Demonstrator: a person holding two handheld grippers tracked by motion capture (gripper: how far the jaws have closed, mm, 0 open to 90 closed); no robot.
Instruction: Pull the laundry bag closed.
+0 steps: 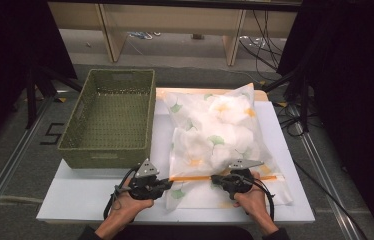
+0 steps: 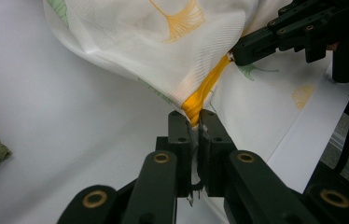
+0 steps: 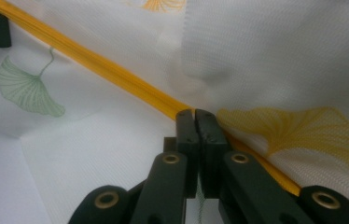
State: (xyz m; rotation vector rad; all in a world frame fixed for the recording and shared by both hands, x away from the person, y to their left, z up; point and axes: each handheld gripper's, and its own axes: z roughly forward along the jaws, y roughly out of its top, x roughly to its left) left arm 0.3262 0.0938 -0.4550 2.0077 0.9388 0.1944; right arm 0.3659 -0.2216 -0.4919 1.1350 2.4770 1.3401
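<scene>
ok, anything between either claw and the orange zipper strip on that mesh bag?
Nothing visible. The left claw and right claw are both shut directly on the orange zipper strip of the mesh bag.

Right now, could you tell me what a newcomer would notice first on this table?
The white mesh bag printed with ginkgo leaves, stuffed with something white, lies right of centre. Both tongs, left and right, pinch its orange zipper strip at the near edge. A green woven basket stands to the bag's left.
</scene>
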